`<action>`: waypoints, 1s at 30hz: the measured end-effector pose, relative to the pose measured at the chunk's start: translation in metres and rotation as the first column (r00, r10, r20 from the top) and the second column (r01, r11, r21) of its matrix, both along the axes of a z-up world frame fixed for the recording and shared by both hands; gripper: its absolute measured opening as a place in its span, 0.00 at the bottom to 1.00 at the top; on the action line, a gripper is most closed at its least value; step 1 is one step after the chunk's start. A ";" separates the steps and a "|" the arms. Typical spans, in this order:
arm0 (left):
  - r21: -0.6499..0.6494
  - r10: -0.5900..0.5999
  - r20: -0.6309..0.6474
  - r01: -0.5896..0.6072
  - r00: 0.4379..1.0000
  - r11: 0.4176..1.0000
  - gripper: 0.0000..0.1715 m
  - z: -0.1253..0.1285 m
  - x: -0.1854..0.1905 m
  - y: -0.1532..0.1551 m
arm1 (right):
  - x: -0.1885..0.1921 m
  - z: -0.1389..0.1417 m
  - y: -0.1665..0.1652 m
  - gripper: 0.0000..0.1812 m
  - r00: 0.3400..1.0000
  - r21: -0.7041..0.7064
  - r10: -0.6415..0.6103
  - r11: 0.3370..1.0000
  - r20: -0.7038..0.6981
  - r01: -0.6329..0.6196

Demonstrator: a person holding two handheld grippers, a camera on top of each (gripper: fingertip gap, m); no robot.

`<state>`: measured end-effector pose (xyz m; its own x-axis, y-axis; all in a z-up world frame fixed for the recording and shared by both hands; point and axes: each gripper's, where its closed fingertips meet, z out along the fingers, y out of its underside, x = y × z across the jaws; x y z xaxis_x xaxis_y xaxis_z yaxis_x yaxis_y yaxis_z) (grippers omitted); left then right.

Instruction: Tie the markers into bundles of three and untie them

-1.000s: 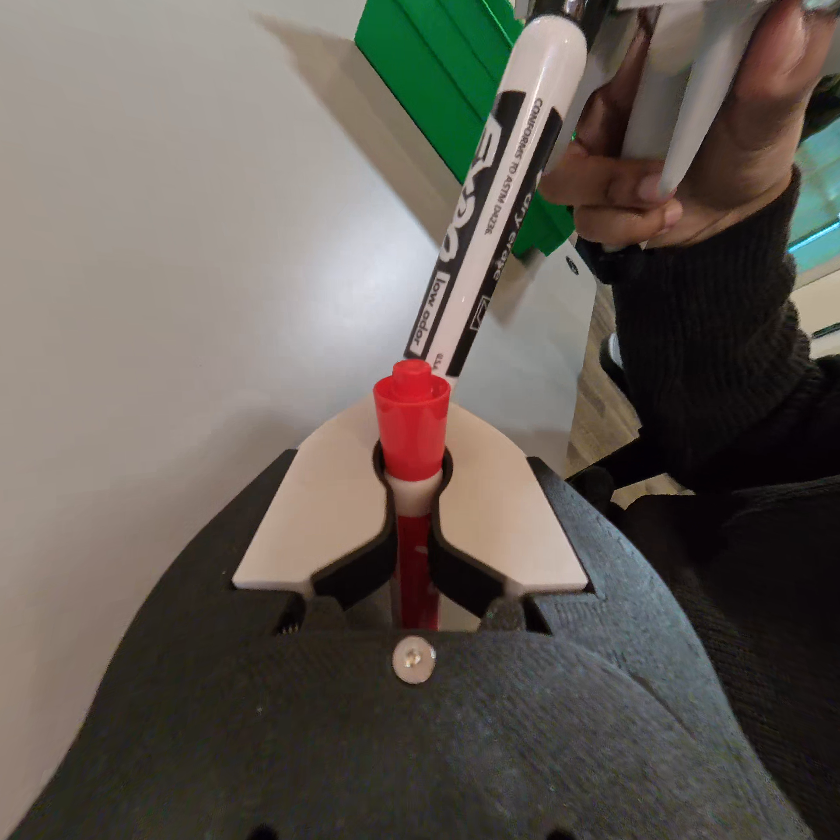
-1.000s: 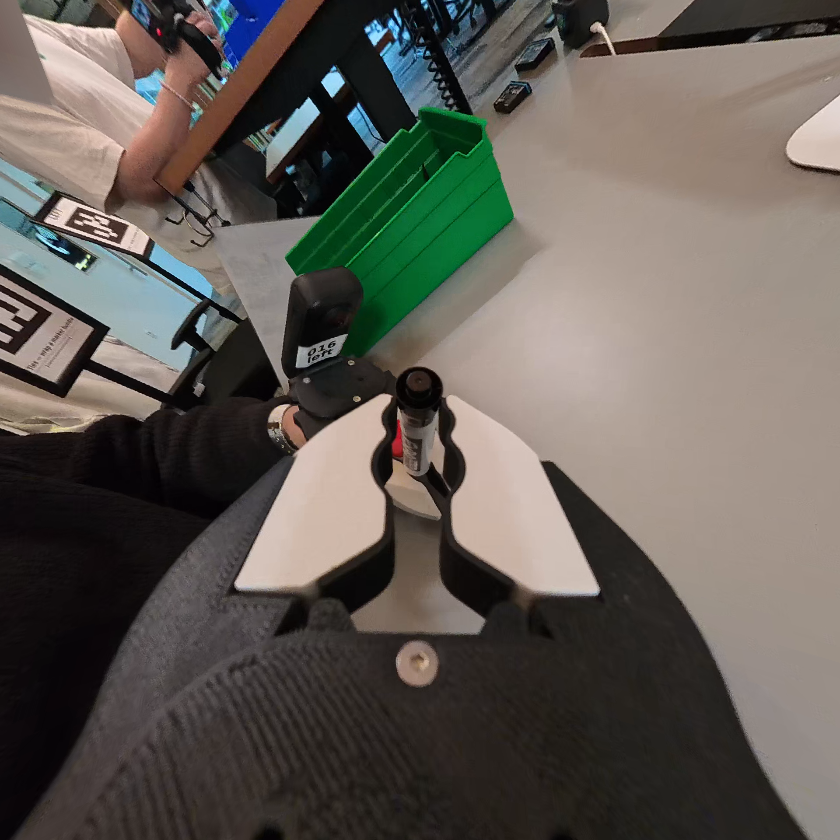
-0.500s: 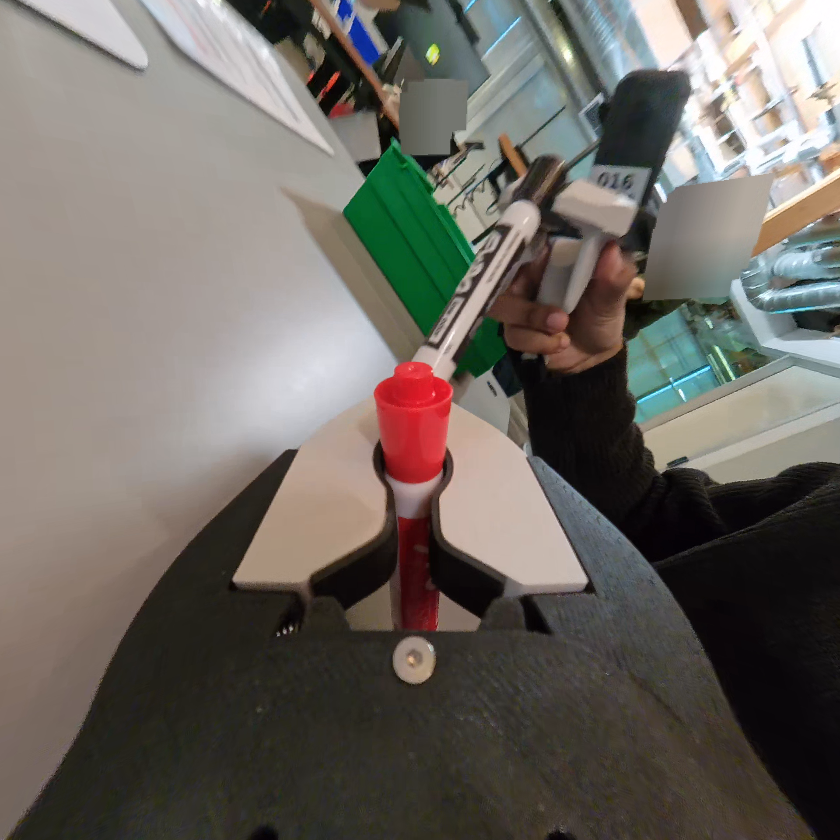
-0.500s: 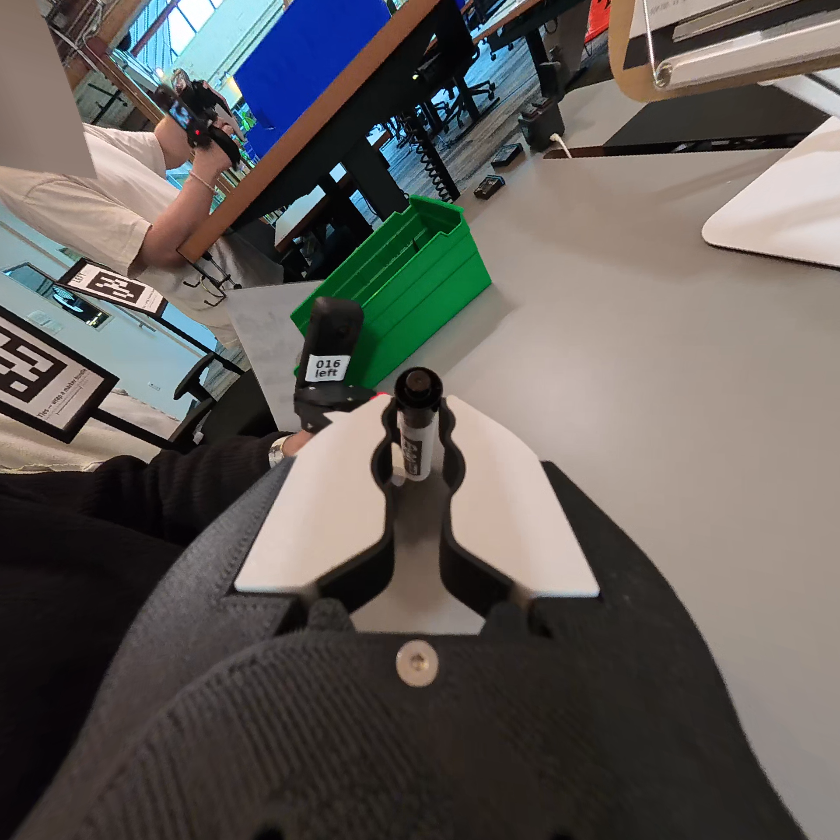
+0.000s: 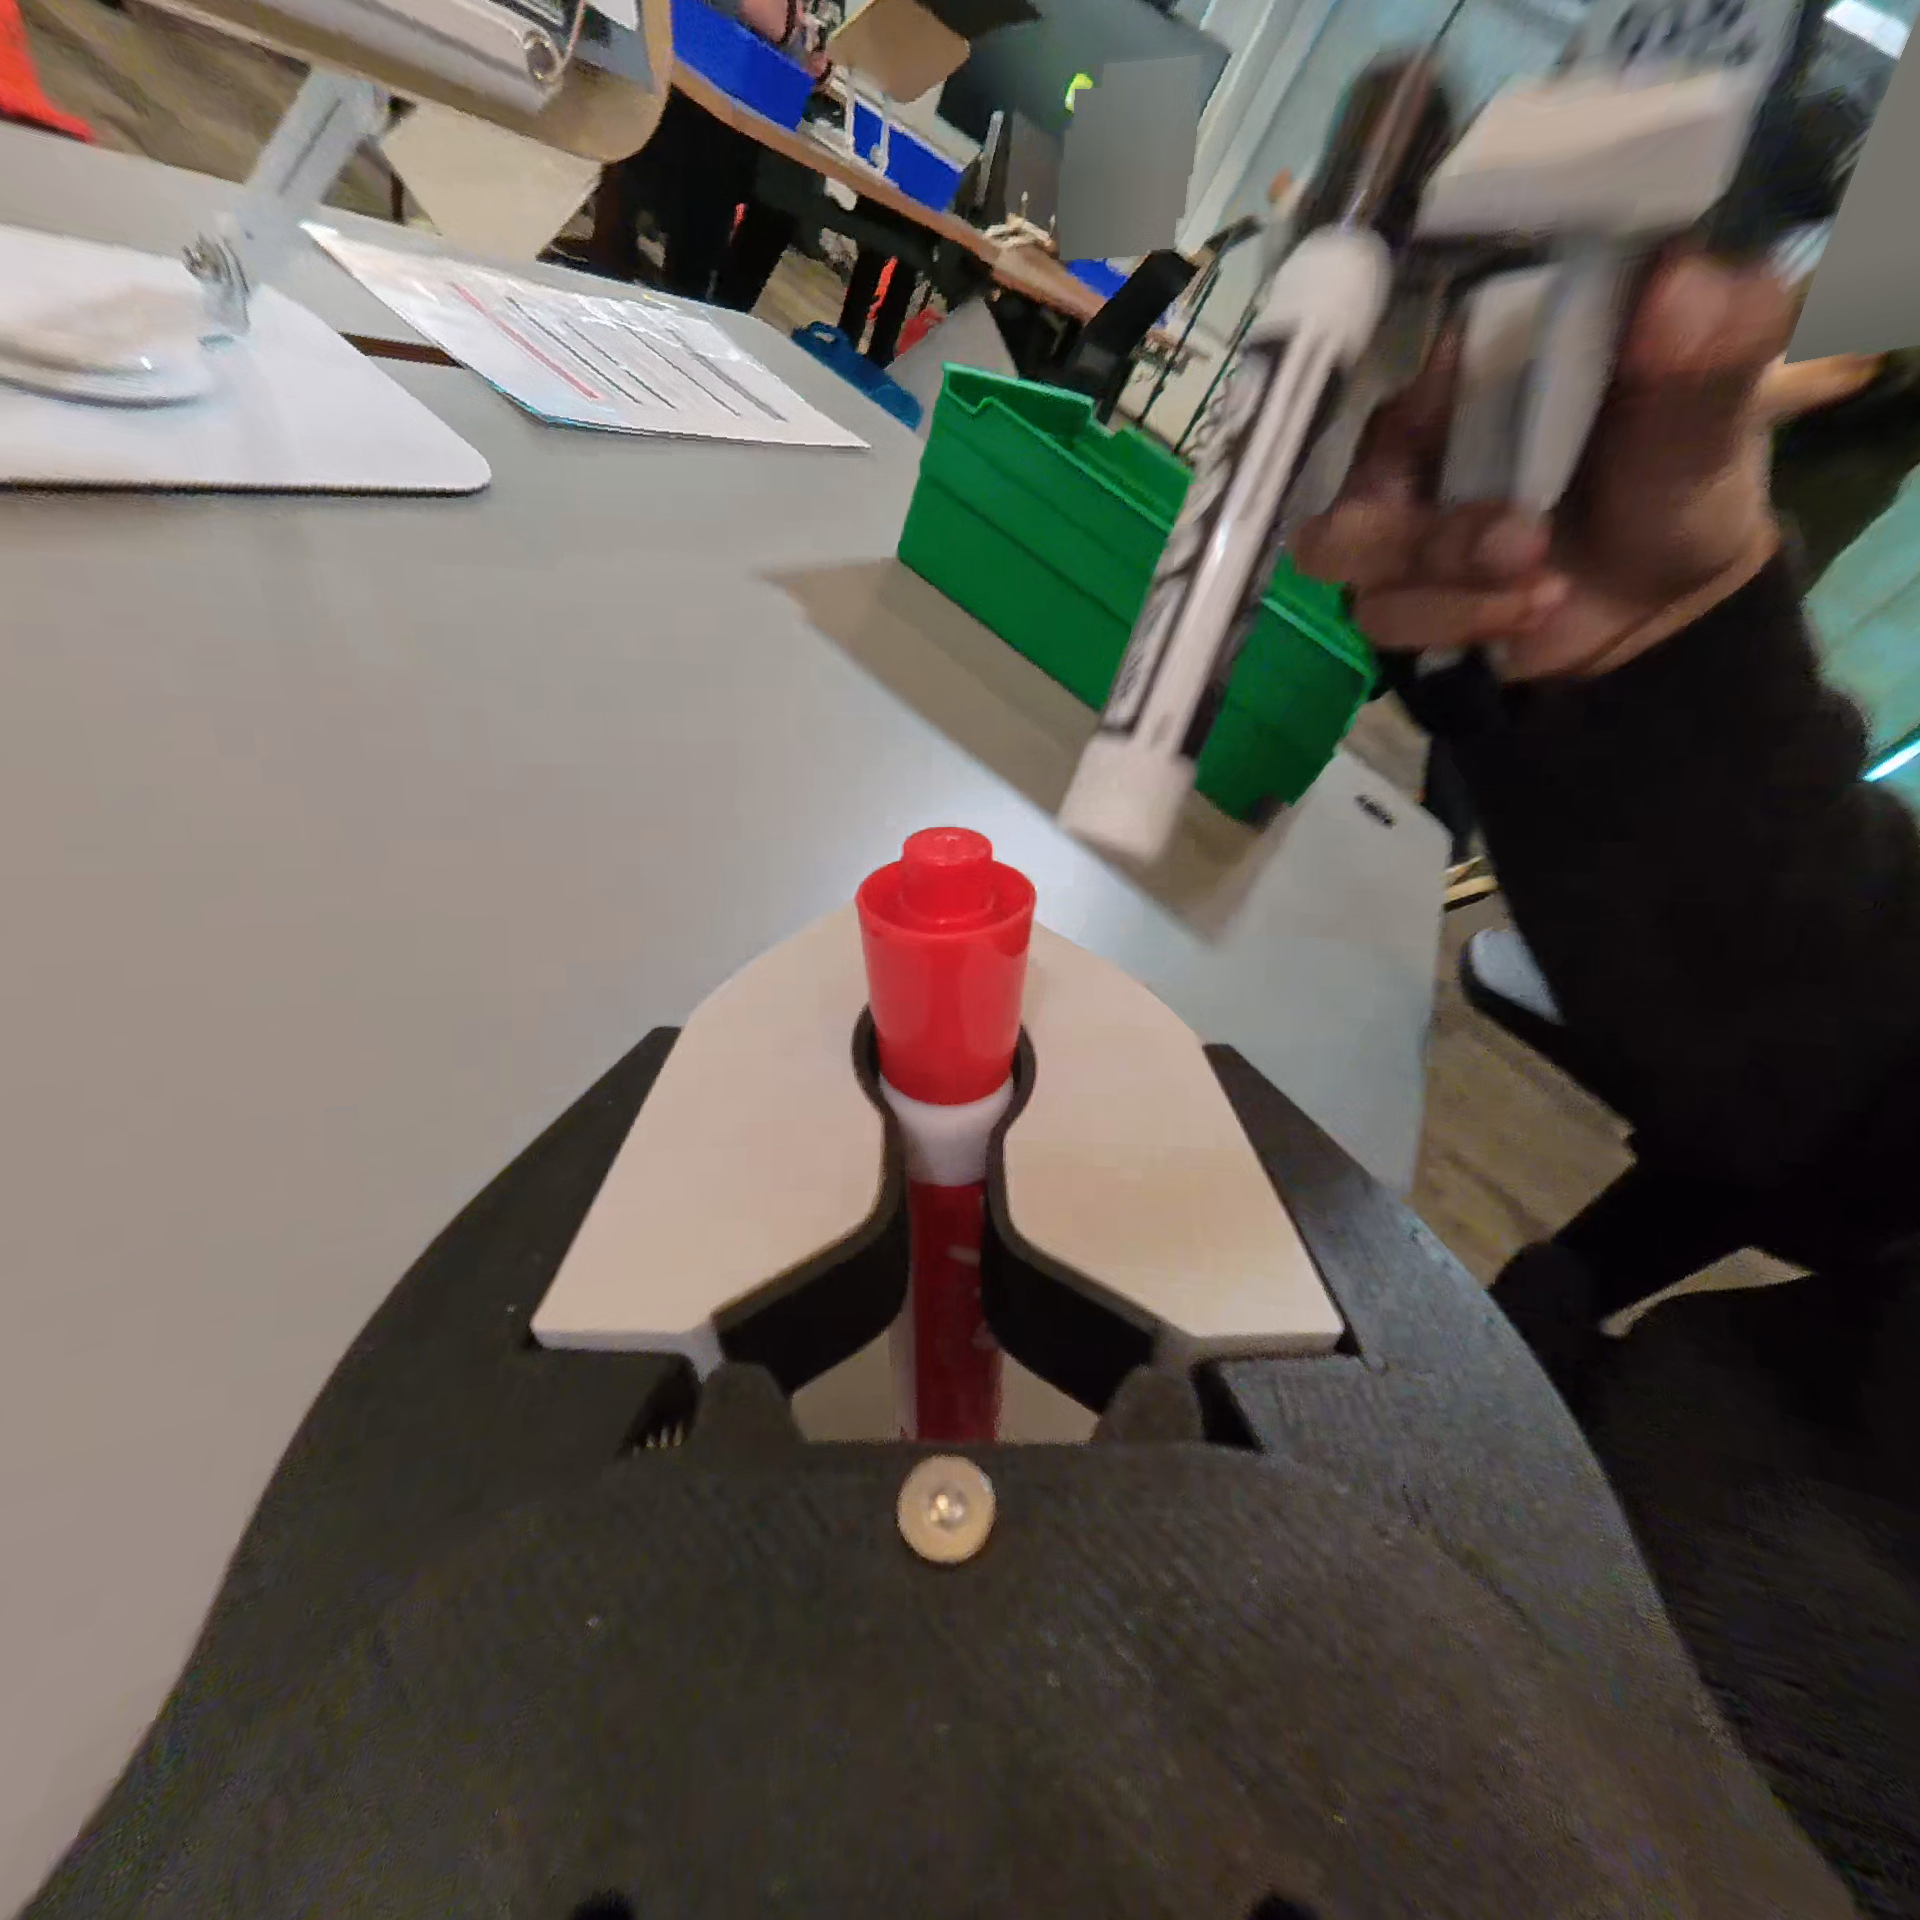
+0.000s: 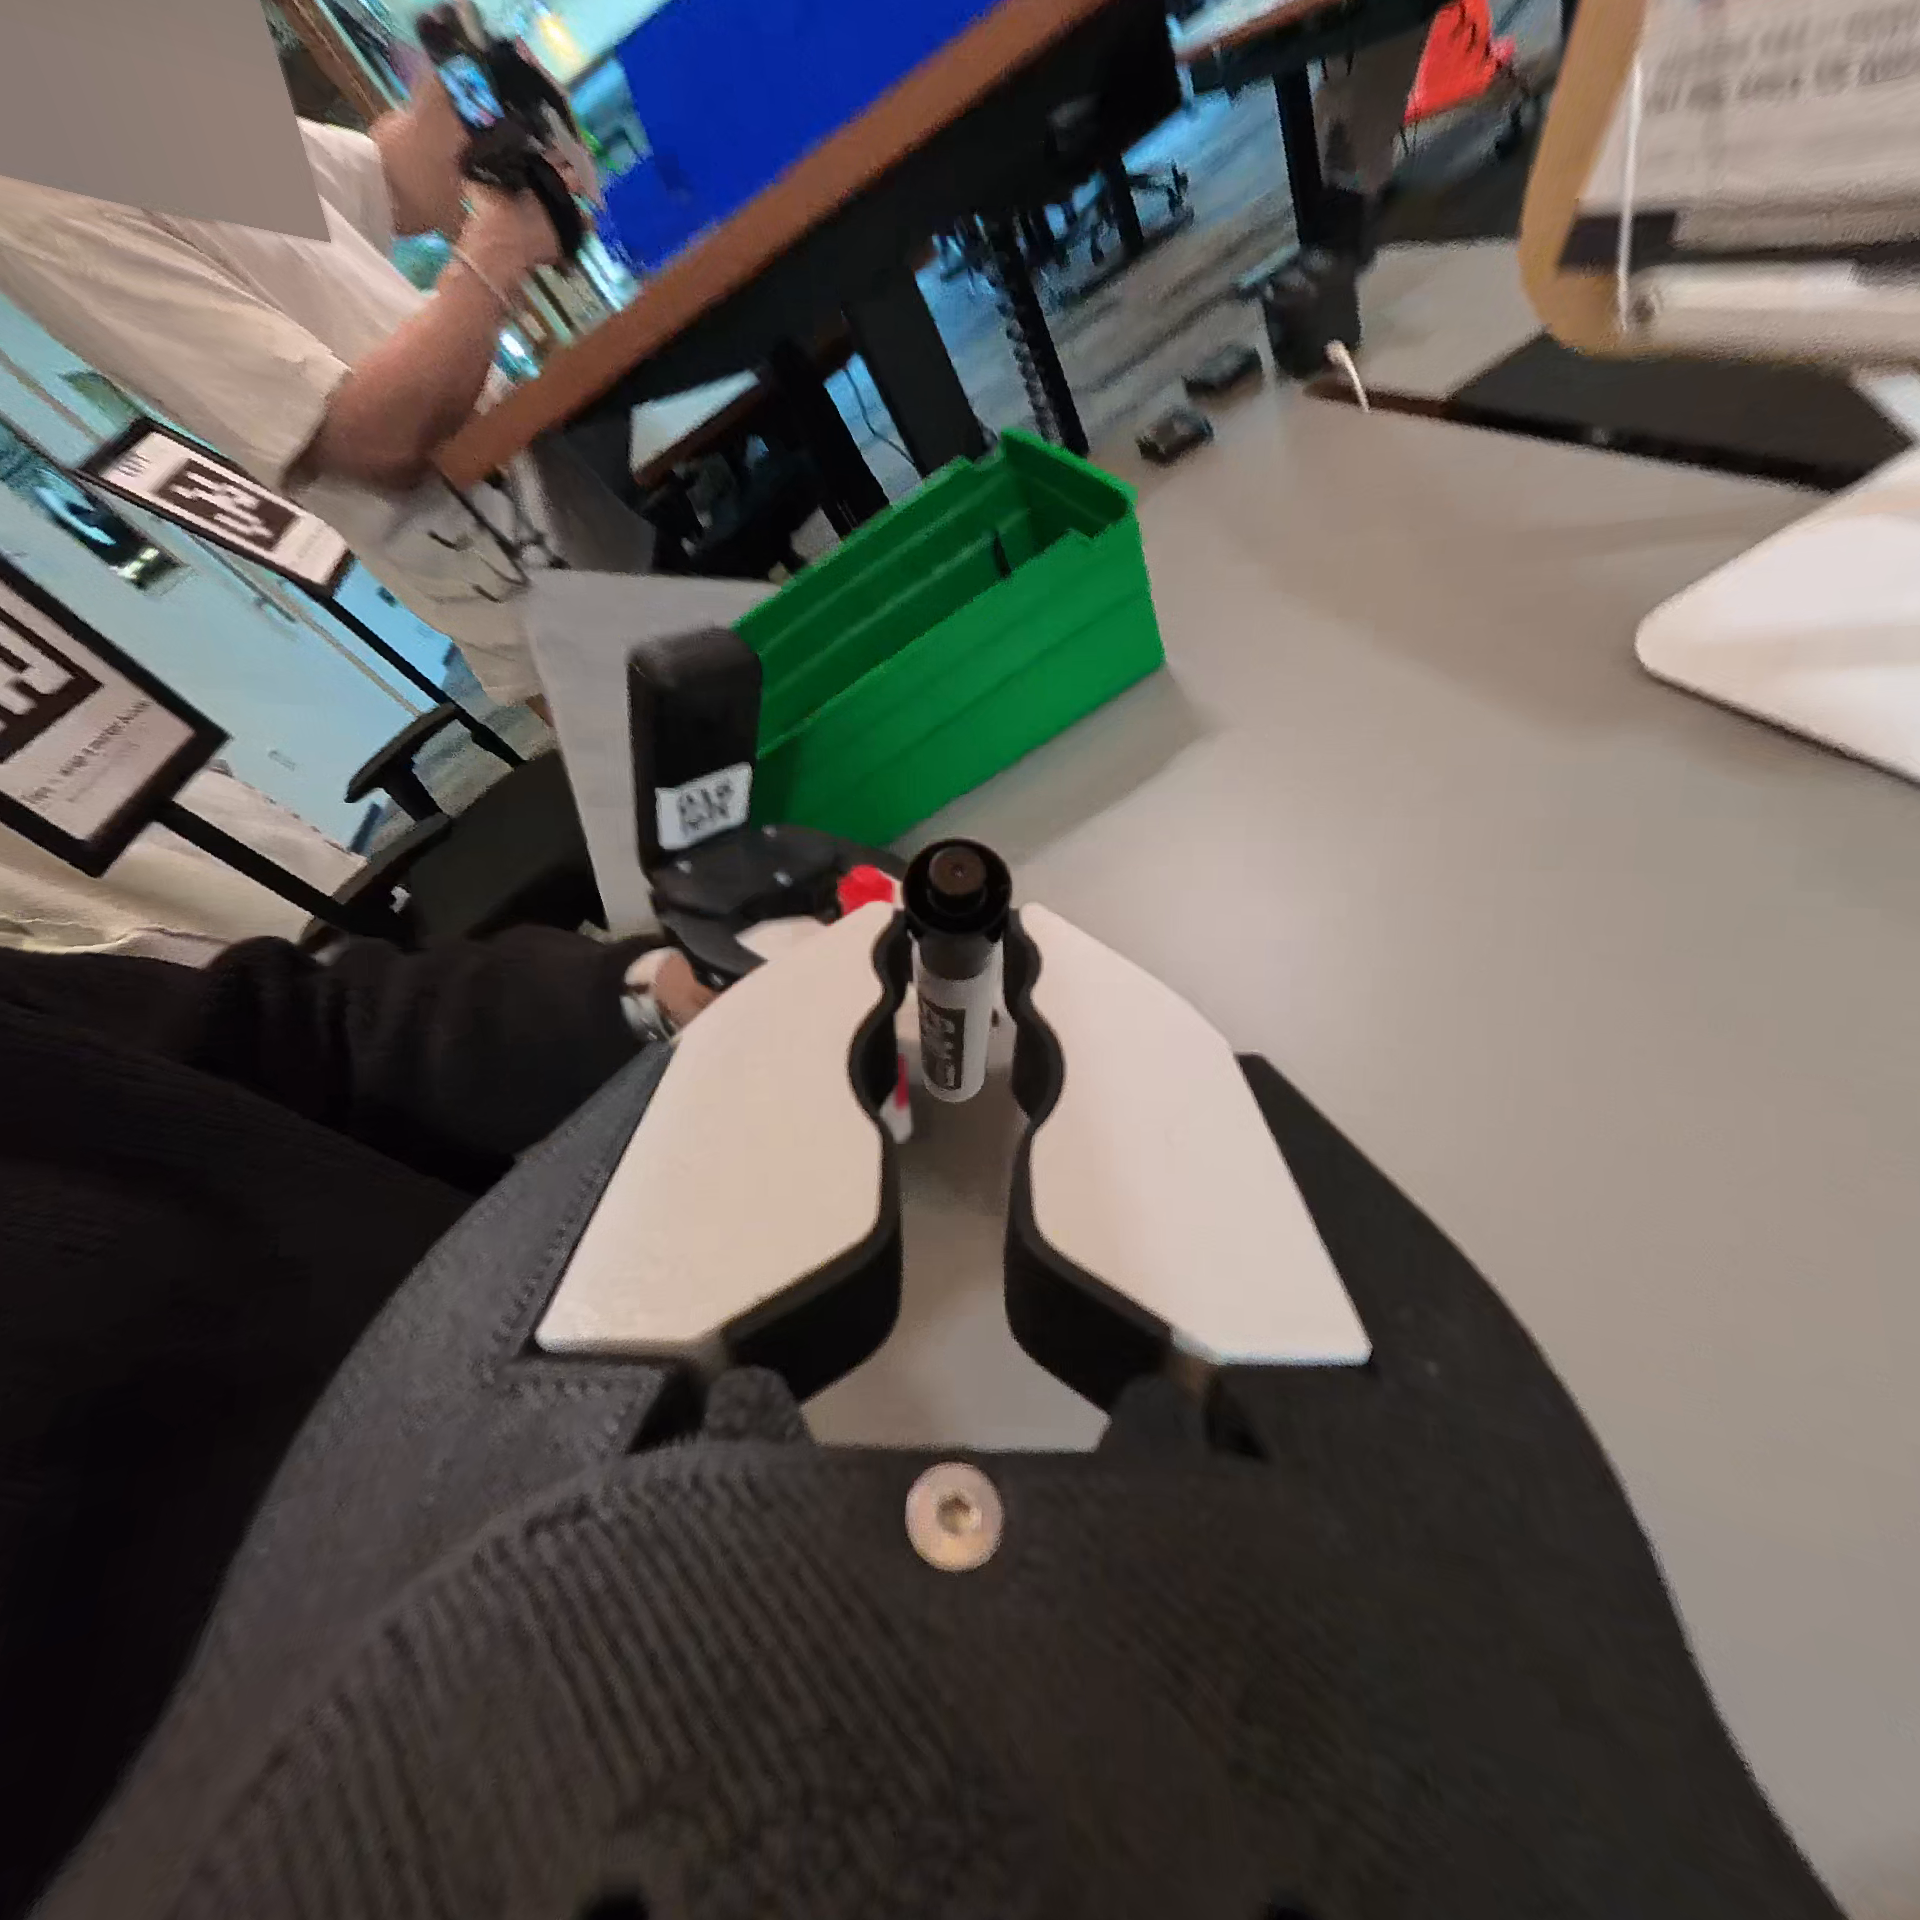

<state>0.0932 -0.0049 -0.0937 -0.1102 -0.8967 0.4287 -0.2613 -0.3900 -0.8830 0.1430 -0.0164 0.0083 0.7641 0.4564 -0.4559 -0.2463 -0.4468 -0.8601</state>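
Observation:
My left gripper (image 5: 943, 1049) is shut on a red marker (image 5: 943, 977), whose red cap sticks out past the fingertips above the grey table (image 5: 416, 779). My right gripper (image 6: 954, 935) is shut on a black marker (image 6: 954, 997) near its black cap end, the white barrel hanging down. In the left wrist view the black marker (image 5: 1216, 561) shows blurred at upper right, held aloft by the right gripper (image 5: 1340, 239) and apart from the red cap. In the right wrist view the left gripper (image 6: 748, 883) sits just behind, with the red marker's cap (image 6: 864, 891) peeking out.
A green bin (image 5: 1091, 561) stands on the table near its far edge; it also shows in the right wrist view (image 6: 966, 644). A white stand base (image 5: 239, 416) and a printed sheet (image 5: 623, 364) lie at the back left. A person (image 6: 239, 343) stands beyond the table. Some 11 cm of space lies between my two pairs of fingers.
Both grippers have tilted up and drawn apart. The black marker's end, which was by the red cap, is now lifted clear to the right. Both holds are unchanged.

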 end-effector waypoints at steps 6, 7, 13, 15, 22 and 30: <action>0.098 0.010 -0.059 -0.004 0.998 0.995 0.06 -0.009 0.004 -0.009 | -0.050 0.039 -0.008 0.10 0.997 0.135 0.048 0.989 0.068 -0.057; 0.101 0.007 -0.062 -0.001 0.998 0.995 0.06 -0.009 0.004 -0.010 | -0.058 0.038 -0.007 0.10 0.994 0.142 0.047 0.988 0.098 -0.061; 0.080 -0.029 -0.042 0.033 0.999 0.996 0.06 -0.005 0.001 -0.014 | -0.047 0.037 -0.005 0.10 0.968 0.142 -0.055 0.990 0.244 0.020; 0.027 -0.032 -0.046 0.033 0.998 0.999 0.06 -0.006 0.001 -0.013 | -0.030 0.039 -0.006 0.10 0.968 0.145 -0.092 0.988 0.233 0.059; -0.441 -0.015 0.009 0.017 1.000 0.897 0.06 0.005 -0.001 0.003 | -0.013 0.005 -0.016 0.10 0.996 0.029 -0.065 0.998 0.057 0.064; -0.650 -0.055 0.136 0.131 0.989 0.749 0.06 0.023 -0.008 0.012 | -0.017 -0.062 -0.039 0.10 0.956 -0.100 0.000 0.994 -0.295 -0.031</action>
